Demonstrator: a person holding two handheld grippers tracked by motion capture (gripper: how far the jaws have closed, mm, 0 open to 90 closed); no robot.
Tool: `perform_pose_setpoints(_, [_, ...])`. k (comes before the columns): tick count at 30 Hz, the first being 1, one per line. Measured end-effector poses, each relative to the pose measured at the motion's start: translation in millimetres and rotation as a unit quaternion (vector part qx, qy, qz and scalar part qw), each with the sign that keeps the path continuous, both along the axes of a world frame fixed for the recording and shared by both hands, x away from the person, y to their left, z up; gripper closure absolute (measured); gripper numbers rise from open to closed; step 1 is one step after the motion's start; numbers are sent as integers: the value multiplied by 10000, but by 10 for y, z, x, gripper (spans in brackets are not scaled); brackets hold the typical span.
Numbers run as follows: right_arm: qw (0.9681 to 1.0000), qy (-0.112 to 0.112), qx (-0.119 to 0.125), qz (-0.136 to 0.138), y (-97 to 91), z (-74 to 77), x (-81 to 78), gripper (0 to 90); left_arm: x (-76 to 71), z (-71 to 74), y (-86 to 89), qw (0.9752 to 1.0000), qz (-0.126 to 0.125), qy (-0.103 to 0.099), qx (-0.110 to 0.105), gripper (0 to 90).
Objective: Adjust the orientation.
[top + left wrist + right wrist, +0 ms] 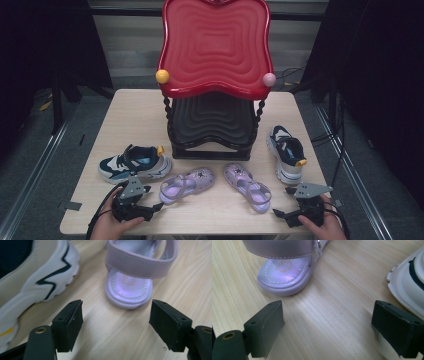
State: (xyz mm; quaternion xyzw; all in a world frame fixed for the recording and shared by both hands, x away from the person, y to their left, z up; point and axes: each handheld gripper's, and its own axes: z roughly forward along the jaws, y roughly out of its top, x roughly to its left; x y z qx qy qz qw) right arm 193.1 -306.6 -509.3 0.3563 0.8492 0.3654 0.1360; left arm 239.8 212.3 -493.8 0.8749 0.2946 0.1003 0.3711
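Observation:
Two lilac sandals lie on the wooden table: one at front left, one at front right. A navy and white sneaker lies to the left, its mate to the right. My left gripper sits just short of the left sandal, open. In the left gripper view its jaws frame bare wood, the sandal's heel end ahead and the sneaker at left. My right gripper rests near the right sandal, open, with that sandal ahead and a sneaker sole at right.
A two-tier rack stands at the table's back middle, with a red wavy tray on top and a black tray below. A yellow knob and a pink knob stick out at its front corners. Dark floor and cables surround the table.

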Motion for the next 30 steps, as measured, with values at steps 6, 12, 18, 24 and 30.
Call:
perform_pose_setpoints(6, [10000,-2,-1,1,0,0,0,100,11,15,-83,9999,-116,-71,43,270])
perform_pose_setpoints(12, [10000,-6,-2,6,-1,0,1,100,12,-13,-145,9995,-282,-8,138,277])
perform_pose_setpoints(18, [10000,-2,1,2,0,0,1,99,-3,1,-194,9992,-383,-7,149,313])
perform_pose_setpoints(24, [10000,-5,-1,7,-1,0,1,100,-10,-3,-217,9986,-448,-8,276,312])
perform_pose_setpoints(30, [10000,-2,-1,10,0,0,3,100,-51,17,-244,9981,-494,39,373,331])
